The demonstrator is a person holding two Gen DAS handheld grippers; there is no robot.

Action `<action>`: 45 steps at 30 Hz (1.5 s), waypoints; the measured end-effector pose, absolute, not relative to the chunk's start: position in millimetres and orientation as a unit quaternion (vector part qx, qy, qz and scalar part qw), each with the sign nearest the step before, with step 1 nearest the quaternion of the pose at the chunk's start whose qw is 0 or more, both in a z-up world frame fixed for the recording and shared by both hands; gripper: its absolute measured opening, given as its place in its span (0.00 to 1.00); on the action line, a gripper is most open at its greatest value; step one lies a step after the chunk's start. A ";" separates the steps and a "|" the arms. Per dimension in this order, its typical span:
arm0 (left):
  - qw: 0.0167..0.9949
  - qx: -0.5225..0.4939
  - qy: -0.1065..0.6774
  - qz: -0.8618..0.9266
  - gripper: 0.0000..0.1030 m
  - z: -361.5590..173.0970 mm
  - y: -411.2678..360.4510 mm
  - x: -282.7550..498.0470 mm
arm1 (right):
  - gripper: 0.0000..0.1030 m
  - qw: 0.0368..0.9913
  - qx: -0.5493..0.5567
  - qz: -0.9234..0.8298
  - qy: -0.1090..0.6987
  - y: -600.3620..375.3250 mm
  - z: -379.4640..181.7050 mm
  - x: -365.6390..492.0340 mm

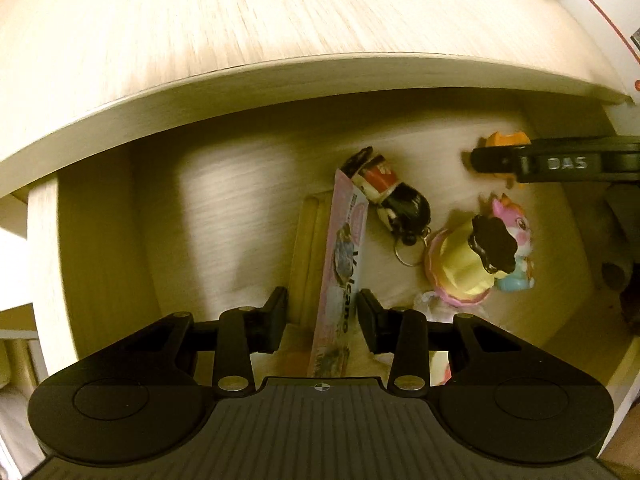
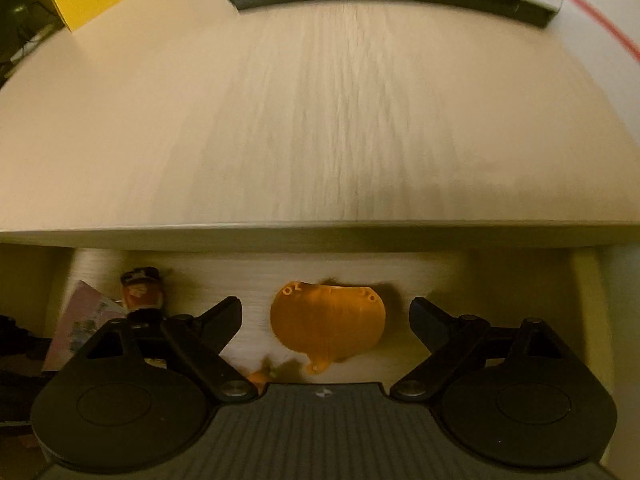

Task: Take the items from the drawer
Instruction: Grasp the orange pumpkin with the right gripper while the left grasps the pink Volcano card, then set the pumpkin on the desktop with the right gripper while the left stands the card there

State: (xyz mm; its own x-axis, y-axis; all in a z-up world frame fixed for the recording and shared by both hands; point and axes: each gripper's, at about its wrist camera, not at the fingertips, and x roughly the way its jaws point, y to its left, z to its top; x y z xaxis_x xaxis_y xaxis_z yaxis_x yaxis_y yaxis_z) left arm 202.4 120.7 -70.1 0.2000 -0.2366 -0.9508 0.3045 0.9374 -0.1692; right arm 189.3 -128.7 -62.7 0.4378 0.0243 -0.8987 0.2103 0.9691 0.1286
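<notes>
From the left wrist view, the left gripper (image 1: 323, 320) points down into the open pale-wood drawer (image 1: 100, 240) below the tabletop (image 1: 200, 32). Its jaws stand partly open on either side of a flat pink printed packet (image 1: 344, 264), which leans on edge against a light wooden block (image 1: 310, 248); the pads do not appear to press it yet. The packet looks light and thin, and it would probably bend or slip if pinched at a corner, so a hold across its flat faces, low near the middle, seems safest. Just beside it lie a black, white and red figure keychain (image 1: 394, 196), a yellow and pink cupcake-shaped toy with a dark top (image 1: 468, 264) and a small pink and blue animal figure (image 1: 516, 248). All three look like hard, light plastic.

From the right wrist view, the right gripper (image 2: 326, 320) hangs over the drawer with its jaws wide and nothing between the pads. Below lies an orange rounded plastic measuring scoop (image 2: 328, 324), face down on the drawer floor. It looks stiff, smooth and light; its domed back may slide, so a grip across its rim would likely hold better.
</notes>
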 end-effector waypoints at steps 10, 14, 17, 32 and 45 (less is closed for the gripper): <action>0.791 0.030 0.574 -0.212 0.40 -18.0 146.6 163.2 | 0.59 0.841 0.122 -0.032 0.525 -128.7 -32.3 164.3; 0.818 0.005 0.529 -0.228 0.40 23.9 164.7 138.1 | 0.59 0.852 0.124 -0.014 0.509 -122.4 1.0 134.2; 0.841 -0.039 0.489 -0.226 0.40 61.1 185.3 130.8 | 0.59 0.872 0.118 -0.009 0.474 -119.8 37.5 109.7; 0.886 -0.100 0.396 -0.221 0.40 75.1 138.8 283.8 | 0.59 0.931 0.045 -0.016 0.363 -95.5 114.7 217.8; 0.889 -0.081 0.417 -0.173 0.39 30.1 137.5 321.6 | 0.59 0.922 0.007 0.005 0.388 -72.6 57.0 268.6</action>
